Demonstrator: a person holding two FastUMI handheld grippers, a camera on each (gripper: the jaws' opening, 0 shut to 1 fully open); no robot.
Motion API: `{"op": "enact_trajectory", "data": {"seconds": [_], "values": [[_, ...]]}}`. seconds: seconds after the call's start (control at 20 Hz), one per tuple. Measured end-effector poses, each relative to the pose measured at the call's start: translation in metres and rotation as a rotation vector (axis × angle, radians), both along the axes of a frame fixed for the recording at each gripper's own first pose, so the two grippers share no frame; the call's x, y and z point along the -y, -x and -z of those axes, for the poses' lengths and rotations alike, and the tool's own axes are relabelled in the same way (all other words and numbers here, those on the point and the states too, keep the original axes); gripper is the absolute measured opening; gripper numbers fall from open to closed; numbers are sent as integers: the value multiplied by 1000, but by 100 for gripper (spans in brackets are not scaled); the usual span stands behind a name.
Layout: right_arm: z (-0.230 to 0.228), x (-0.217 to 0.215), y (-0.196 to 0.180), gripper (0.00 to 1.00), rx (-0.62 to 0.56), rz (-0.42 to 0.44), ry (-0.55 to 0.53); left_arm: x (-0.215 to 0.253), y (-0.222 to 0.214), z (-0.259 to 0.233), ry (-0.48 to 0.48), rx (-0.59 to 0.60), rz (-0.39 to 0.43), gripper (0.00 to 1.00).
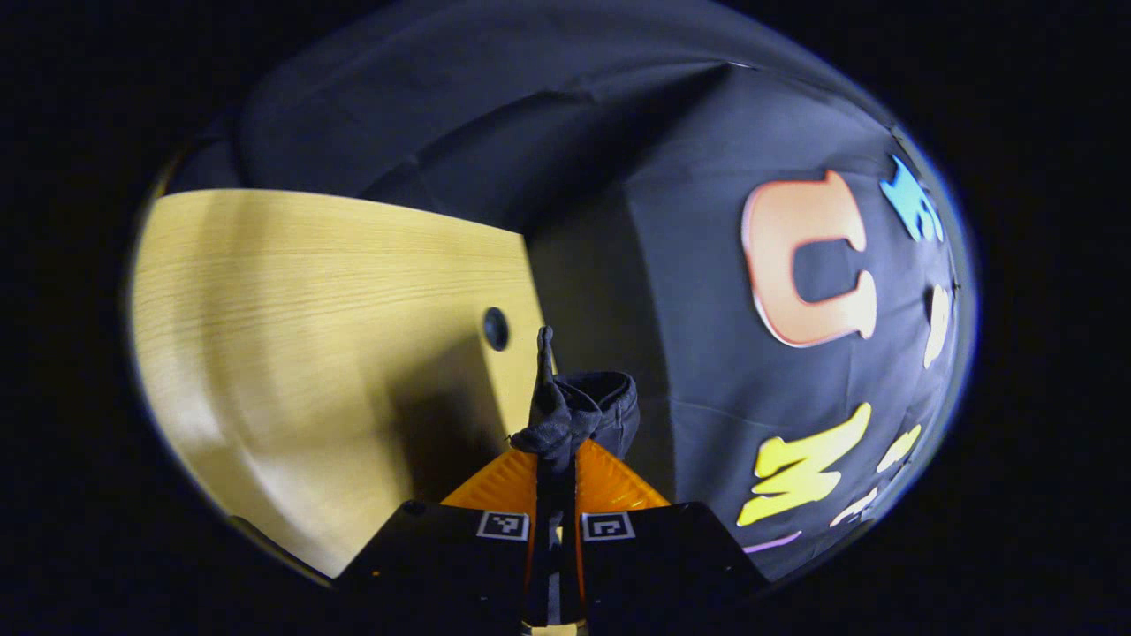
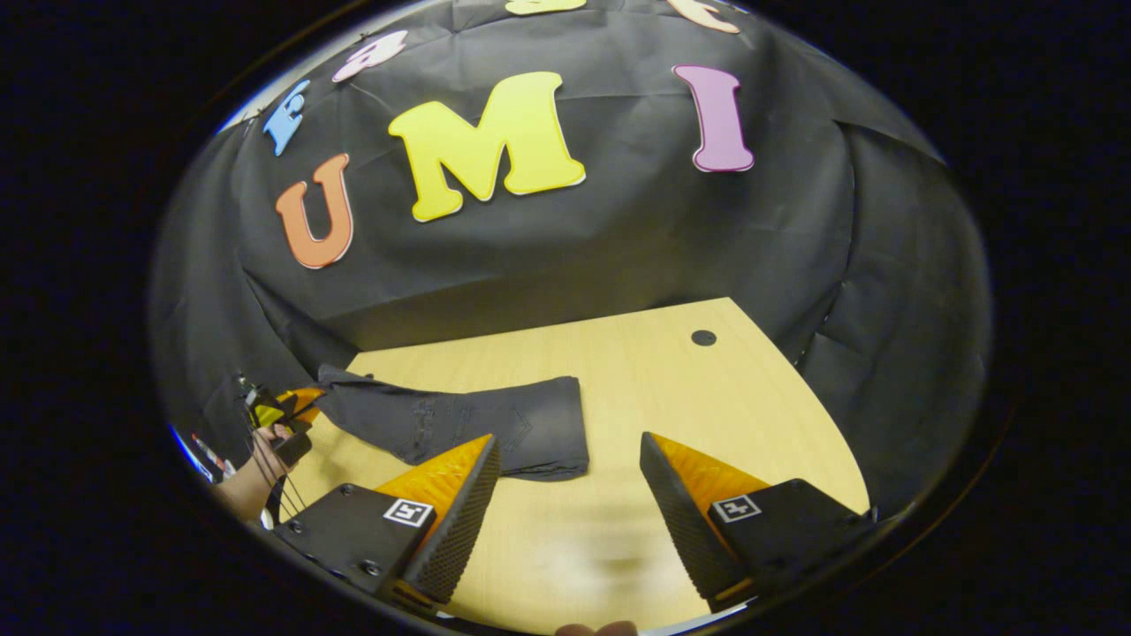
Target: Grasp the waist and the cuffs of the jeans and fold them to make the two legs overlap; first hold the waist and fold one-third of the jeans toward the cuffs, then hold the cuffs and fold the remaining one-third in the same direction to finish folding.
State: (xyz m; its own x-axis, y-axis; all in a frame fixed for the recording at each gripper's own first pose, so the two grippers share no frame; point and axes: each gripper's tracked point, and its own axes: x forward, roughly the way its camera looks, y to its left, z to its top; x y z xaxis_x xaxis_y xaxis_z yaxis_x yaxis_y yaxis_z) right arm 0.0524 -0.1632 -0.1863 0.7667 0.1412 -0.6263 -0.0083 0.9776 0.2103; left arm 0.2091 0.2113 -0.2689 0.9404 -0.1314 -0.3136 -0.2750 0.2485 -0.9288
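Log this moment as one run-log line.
left gripper: shut on jeans edge | right gripper: open above table, holding nothing | jeans: partly folded, on table

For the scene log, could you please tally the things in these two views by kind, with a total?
Jeans: 1, dark, lying on the table, one end pinched in the left gripper
Grippers: 2, the left with jaws shut on the jeans, the right gripper with jaws open above the table
Wooden table: 1
Round dark hole in the tabletop: 1
Total: 5
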Motion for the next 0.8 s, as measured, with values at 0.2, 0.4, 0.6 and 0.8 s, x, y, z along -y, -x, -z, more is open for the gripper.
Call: {"op": "enact_trajectory", "data": {"seconds": [0.2, 0.4, 0.6, 0.8], "values": [[-6, 6, 18, 98, 21, 12, -11, 66, 1, -65, -59, 78, 83, 8], [-15, 31, 44, 93, 38, 66, -6, 161, 7, -103, -163, 121, 228, 8], [-14, 70, 68, 93, 30, 158, -5, 263, 16, -83, -332, 99, 435, 7], [-9, 105, 88, 92, 8, 234, -4, 327, 42, -8, -479, -6, 598, 8]]}}
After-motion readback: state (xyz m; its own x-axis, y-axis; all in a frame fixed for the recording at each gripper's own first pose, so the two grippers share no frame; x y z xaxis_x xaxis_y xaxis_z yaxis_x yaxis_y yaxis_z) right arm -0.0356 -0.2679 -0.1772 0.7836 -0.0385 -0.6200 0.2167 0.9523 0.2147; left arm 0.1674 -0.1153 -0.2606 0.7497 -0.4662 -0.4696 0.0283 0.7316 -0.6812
